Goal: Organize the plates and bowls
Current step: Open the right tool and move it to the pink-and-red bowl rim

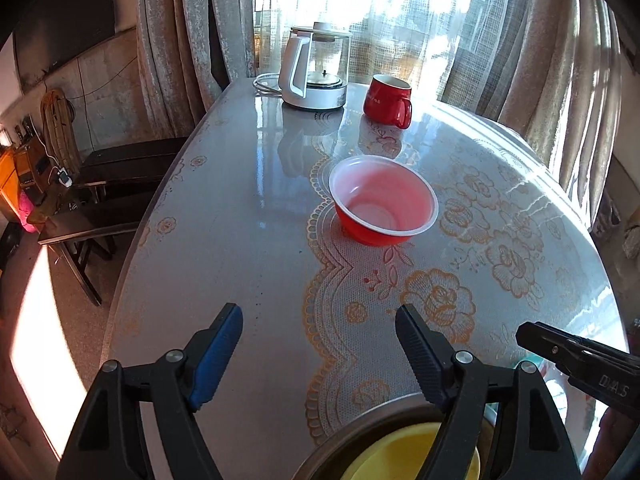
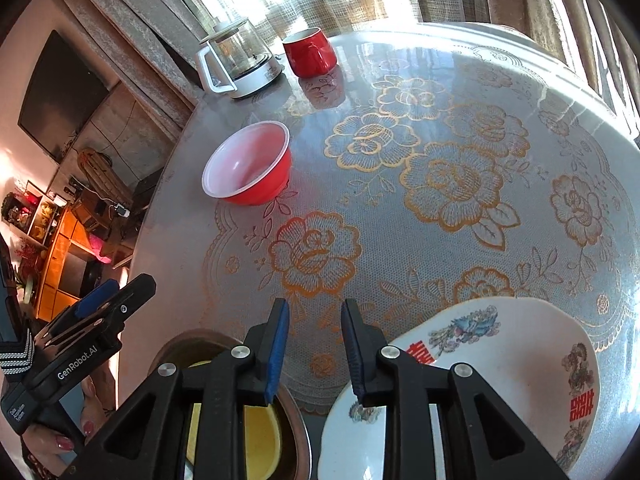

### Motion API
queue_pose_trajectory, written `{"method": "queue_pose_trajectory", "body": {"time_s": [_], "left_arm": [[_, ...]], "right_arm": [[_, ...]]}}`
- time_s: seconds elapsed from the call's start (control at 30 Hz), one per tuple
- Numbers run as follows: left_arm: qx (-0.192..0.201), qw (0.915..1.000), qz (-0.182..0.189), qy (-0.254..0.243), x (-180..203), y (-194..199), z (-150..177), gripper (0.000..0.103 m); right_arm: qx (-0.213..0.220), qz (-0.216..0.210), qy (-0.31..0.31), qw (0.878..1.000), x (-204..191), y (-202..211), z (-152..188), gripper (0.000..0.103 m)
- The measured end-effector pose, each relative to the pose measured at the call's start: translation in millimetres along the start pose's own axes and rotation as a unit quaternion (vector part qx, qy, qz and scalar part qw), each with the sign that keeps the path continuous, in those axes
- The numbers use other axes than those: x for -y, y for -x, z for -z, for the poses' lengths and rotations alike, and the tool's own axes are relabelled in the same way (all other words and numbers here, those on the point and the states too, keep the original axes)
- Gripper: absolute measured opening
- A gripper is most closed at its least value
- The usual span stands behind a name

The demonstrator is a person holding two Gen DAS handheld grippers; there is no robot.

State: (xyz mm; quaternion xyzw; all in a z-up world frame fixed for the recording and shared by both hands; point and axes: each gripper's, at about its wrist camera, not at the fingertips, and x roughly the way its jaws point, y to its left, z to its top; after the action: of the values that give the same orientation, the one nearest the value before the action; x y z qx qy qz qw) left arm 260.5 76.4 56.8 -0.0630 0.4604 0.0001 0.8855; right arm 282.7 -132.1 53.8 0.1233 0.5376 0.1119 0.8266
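The red bowl (image 1: 384,200) stands alone mid-desk (image 1: 248,240), looking light, thin-walled, slippery plastic: best pinched at its white rim. The left claw (image 1: 318,320) gapes wide and empty; the right claw (image 2: 314,312) is narrow, holding nothing

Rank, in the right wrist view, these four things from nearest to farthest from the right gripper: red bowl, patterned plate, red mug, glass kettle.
From the right gripper:
1. Patterned plate, just below and right of the fingertips.
2. Red bowl, farther out, to the left.
3. Red mug, at the far edge by the curtain.
4. Glass kettle, left of the mug; these two are too close to call.
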Motion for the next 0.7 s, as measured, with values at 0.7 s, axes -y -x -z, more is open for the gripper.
{"method": "queue_pose_trajectory", "body": {"time_s": [0.7], "left_arm": [[-0.021,0.9985,0.006,0.049,-13.2,-88.9,-74.0,0.070]], "right_arm": [[-0.018,-0.027,-0.061,0.998,-9.5,-87.7,-103.6,0.028]]}}
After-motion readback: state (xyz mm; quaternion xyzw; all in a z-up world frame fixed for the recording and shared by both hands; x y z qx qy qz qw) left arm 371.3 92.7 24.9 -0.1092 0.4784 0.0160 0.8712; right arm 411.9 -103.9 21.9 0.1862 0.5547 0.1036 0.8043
